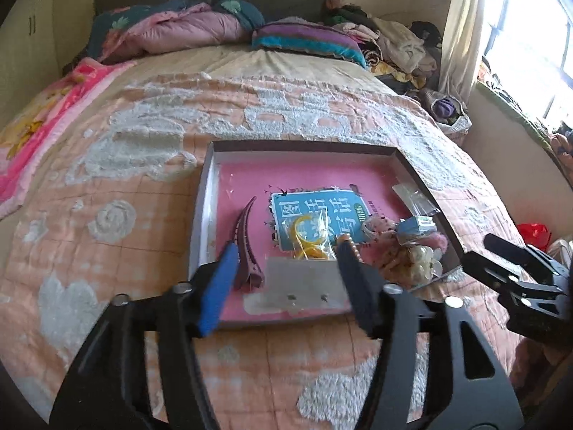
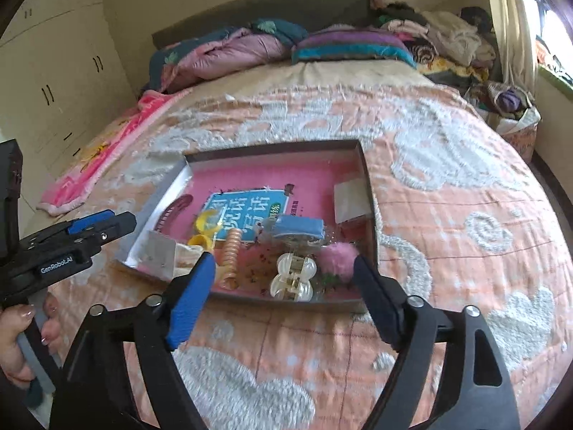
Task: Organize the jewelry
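Observation:
A shallow box with a pink floor [image 1: 215, 165] lies on the bed. It holds a dark purple hair clip [image 1: 247, 247], a teal booklet [image 1: 318, 215], yellow pieces in a clear bag [image 1: 309, 240], a grey card [image 1: 304, 283], a coiled hair tie [image 2: 231, 254], a pearly claw clip [image 2: 293, 276], a pink pompom [image 2: 338, 256] and a small blue box [image 2: 299, 227]. My left gripper [image 1: 286, 251] hovers open over the box's near left side. My right gripper [image 2: 283, 259] stands open above the near edge, by the claw clip. Neither holds anything.
The box rests on a peach and white quilt [image 2: 447, 215]. Pillows and folded bedding [image 1: 186, 28] lie at the headboard, and a clothes pile [image 1: 394, 43] sits at the far right. A wardrobe [image 2: 53, 82] stands left. A hand [image 2: 21, 333] holds the left gripper's handle.

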Action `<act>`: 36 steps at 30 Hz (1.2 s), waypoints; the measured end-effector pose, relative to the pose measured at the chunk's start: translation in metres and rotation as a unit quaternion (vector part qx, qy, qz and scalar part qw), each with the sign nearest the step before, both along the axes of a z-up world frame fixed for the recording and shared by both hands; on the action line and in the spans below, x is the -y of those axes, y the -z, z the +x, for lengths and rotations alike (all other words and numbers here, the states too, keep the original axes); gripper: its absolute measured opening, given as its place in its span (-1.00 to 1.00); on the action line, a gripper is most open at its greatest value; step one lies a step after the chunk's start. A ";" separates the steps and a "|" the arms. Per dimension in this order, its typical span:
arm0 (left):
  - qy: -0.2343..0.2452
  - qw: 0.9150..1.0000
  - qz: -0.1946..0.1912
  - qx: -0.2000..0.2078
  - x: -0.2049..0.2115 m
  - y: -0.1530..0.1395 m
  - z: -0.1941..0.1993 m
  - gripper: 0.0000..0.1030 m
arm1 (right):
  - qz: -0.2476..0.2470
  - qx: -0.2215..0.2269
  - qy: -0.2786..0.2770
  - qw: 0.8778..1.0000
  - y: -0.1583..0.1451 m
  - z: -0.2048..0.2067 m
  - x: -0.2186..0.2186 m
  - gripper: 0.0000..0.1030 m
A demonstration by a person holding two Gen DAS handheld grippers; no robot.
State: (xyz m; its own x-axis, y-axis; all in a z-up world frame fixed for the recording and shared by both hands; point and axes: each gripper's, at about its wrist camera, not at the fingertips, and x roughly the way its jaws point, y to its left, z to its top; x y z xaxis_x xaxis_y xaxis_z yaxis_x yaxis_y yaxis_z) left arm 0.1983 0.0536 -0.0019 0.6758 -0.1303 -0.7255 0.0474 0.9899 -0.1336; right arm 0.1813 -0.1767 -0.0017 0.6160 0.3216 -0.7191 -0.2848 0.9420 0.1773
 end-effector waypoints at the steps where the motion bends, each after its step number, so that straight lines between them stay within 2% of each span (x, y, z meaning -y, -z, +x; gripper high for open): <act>1: 0.000 1.000 0.000 0.003 -0.001 -0.005 -0.007 0.17 | 0.001 0.007 -0.001 1.000 -0.005 -0.006 0.001 0.65; 4: 0.002 1.000 0.006 0.011 0.000 -0.015 -0.026 0.34 | 0.001 0.034 -0.006 0.999 -0.024 -0.032 0.002 0.77; 6: 0.002 1.000 0.013 0.014 0.002 -0.020 -0.039 0.56 | -0.004 0.046 -0.012 0.999 -0.032 -0.048 0.002 0.84; 7: 0.002 1.000 0.015 0.018 0.003 -0.024 -0.049 0.61 | -0.008 0.052 -0.015 0.998 -0.036 -0.056 0.002 0.90; 11: 0.008 1.000 0.018 0.024 0.008 -0.031 -0.079 0.82 | -0.019 0.071 -0.022 0.997 -0.045 -0.090 0.005 0.92; 13: 0.012 0.999 0.026 0.025 0.012 -0.031 -0.094 0.82 | -0.019 0.072 -0.019 0.997 -0.046 -0.102 0.008 0.92; 18: 0.013 1.000 0.010 0.003 0.018 -0.019 -0.128 0.82 | -0.009 0.078 -0.010 0.997 -0.050 -0.133 0.017 0.92; 22: 0.003 1.000 -0.007 -0.007 0.018 -0.012 -0.145 0.82 | 0.001 0.063 -0.011 0.998 -0.046 -0.150 0.020 0.92; 36: -0.009 1.000 0.009 -0.006 0.022 -0.013 -0.160 0.82 | 0.002 0.056 -0.012 0.998 -0.045 -0.166 0.020 0.92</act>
State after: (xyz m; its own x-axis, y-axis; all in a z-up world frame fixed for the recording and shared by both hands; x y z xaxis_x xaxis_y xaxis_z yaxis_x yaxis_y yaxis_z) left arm 0.0378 0.0321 0.0115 0.6698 -0.1059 -0.7349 0.0286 0.9927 -0.1170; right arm 0.0153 -0.1971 0.0429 0.6840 0.3399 -0.6455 -0.3259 0.9340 0.1465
